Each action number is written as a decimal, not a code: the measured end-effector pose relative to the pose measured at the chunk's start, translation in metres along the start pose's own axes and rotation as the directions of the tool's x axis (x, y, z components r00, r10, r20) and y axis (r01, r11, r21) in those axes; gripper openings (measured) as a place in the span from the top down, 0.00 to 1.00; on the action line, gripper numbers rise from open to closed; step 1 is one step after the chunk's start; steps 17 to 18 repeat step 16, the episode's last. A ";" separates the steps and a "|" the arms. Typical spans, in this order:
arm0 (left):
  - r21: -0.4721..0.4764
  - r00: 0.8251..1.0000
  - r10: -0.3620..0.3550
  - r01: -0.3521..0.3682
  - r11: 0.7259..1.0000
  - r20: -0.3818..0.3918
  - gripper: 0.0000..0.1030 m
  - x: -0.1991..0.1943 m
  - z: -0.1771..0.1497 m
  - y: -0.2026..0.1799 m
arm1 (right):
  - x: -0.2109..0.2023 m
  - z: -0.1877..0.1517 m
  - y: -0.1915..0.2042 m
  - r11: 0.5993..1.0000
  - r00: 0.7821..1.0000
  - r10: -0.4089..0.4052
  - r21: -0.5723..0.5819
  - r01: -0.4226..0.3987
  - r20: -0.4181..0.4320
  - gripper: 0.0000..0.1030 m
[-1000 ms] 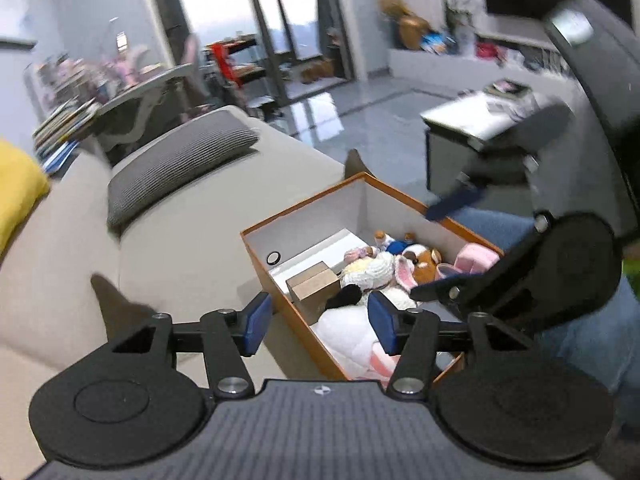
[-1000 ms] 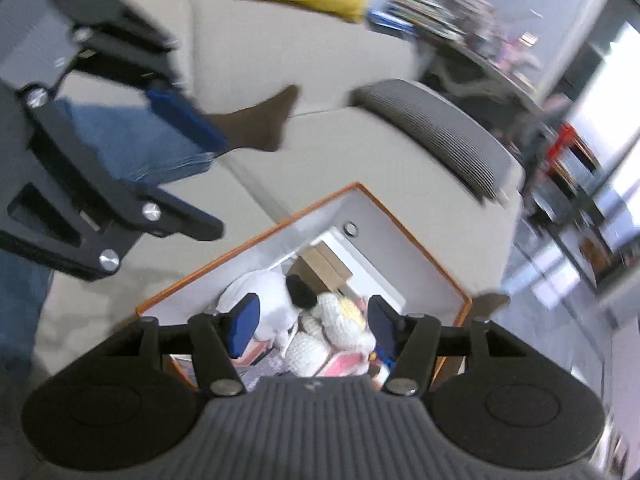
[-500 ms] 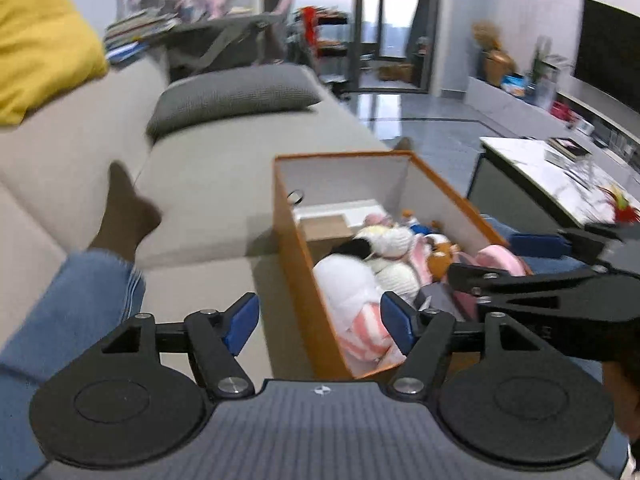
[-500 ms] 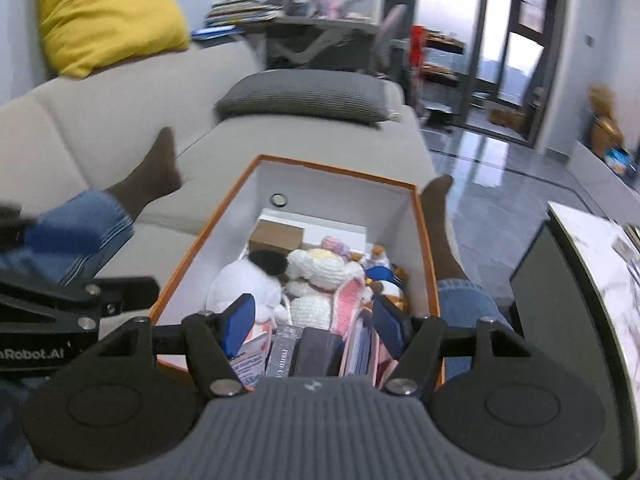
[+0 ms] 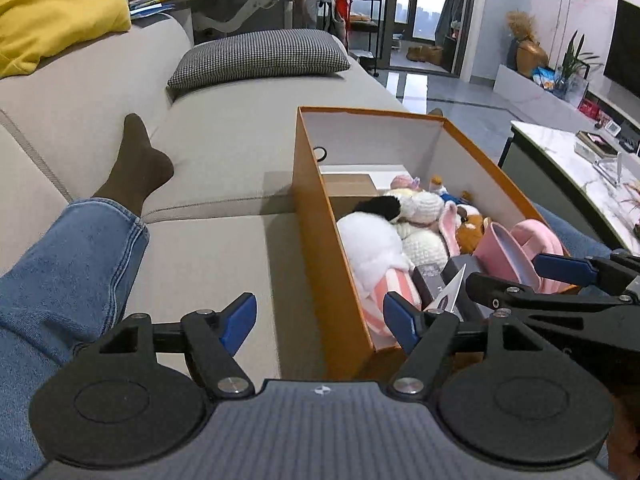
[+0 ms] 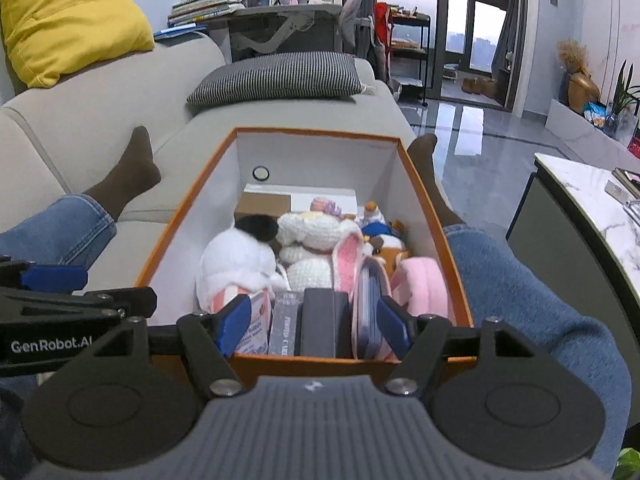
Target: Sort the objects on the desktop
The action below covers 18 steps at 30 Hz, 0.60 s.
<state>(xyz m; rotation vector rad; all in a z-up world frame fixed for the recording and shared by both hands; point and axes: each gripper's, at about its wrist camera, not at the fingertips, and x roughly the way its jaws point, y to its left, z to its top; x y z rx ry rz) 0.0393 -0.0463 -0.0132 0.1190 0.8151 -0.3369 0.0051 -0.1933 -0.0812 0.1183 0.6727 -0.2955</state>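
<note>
An orange box [image 6: 192, 208] with white inside walls rests on the sofa between a person's legs; it also shows in the left wrist view [image 5: 316, 240]. It holds a white plush [image 6: 236, 268], a crocheted bunny [image 6: 316, 240], a pink pouch [image 6: 420, 284], a brown carton [image 6: 262, 204] and upright dark boxes [image 6: 318, 320]. My right gripper [image 6: 314, 324] is open and empty above the box's near end. My left gripper [image 5: 320, 318] is open and empty, straddling the box's left wall at the near corner.
A beige sofa [image 5: 224, 152] carries a grey checked cushion [image 5: 260, 56] and a yellow cushion [image 5: 52, 4]. Jeans legs [image 6: 520, 300] and dark socks [image 5: 136, 164] flank the box. A marble-topped table [image 5: 580, 160] stands right, shiny floor beyond.
Both views have swung round to look along the box's length. The two grippers have come to the box's near end, side by side, and stayed open.
</note>
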 end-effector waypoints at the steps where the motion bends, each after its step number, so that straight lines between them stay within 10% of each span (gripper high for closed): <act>1: 0.002 1.000 0.000 0.000 1.000 -0.004 0.20 0.000 0.000 0.000 | 0.001 -0.001 0.000 1.000 1.000 0.000 0.002 0.000 -0.005 0.31; 18: 0.010 1.000 0.014 -0.014 1.000 0.012 0.20 -0.004 0.002 -0.004 | -0.001 -0.004 -0.003 1.000 1.000 0.010 0.003 -0.010 -0.001 0.31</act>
